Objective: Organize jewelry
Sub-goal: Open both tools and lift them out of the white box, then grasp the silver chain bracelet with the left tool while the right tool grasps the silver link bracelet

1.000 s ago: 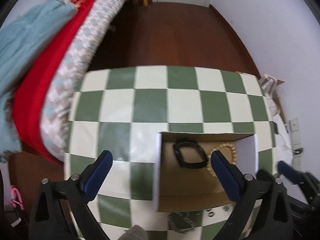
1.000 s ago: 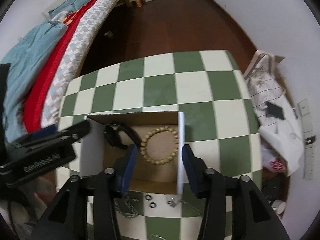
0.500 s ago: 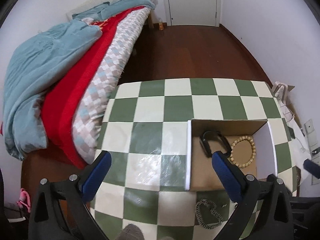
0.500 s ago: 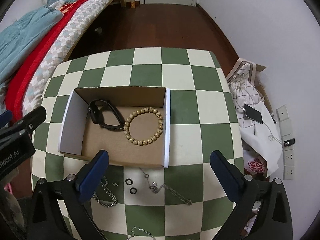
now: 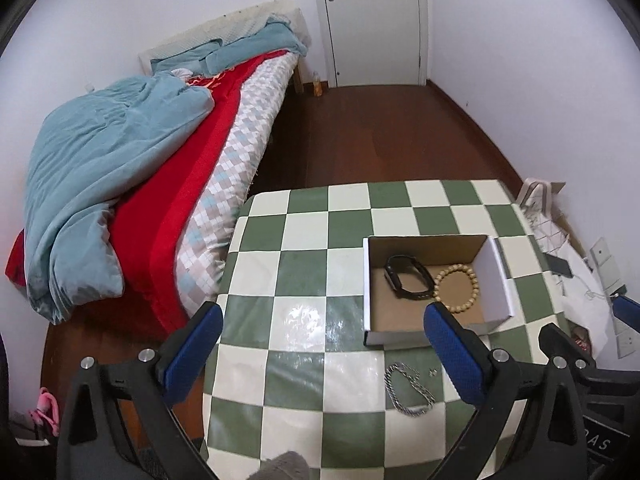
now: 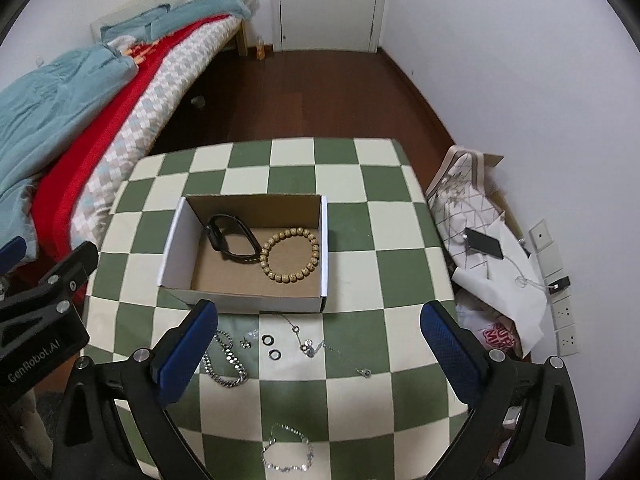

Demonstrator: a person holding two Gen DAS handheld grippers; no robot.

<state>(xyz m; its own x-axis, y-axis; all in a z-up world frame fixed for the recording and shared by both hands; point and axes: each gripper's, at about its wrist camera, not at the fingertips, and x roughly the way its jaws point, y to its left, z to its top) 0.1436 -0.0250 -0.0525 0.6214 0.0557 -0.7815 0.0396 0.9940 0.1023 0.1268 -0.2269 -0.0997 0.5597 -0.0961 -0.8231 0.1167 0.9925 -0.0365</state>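
A cardboard box (image 6: 176, 240) (image 5: 496, 276) sits on the green-and-white checkered table (image 6: 360, 160) (image 5: 304, 272). In it lie a black wristband (image 6: 232, 238) (image 5: 408, 278) and a wooden bead bracelet (image 6: 290, 254) (image 5: 458, 288). In front of the box lie a silver chain (image 6: 226, 364) (image 5: 408, 390), two small rings (image 6: 270, 346), a thin necklace (image 6: 324, 346) and a silver bracelet (image 6: 288, 454). My right gripper (image 6: 318, 354) is open and empty above them. My left gripper (image 5: 322, 350) is open and empty over the table's left part.
A bed (image 5: 140, 168) with blue and red covers stands left of the table. A bag with papers and a phone (image 6: 482, 242) lies on the floor to the right. Wood floor (image 6: 304, 96) and a door (image 5: 372, 20) lie beyond the table.
Both grippers pulled back and up from the box. The right gripper, nearly shut over the box a second ago, opened wide. The beads stay in the box.
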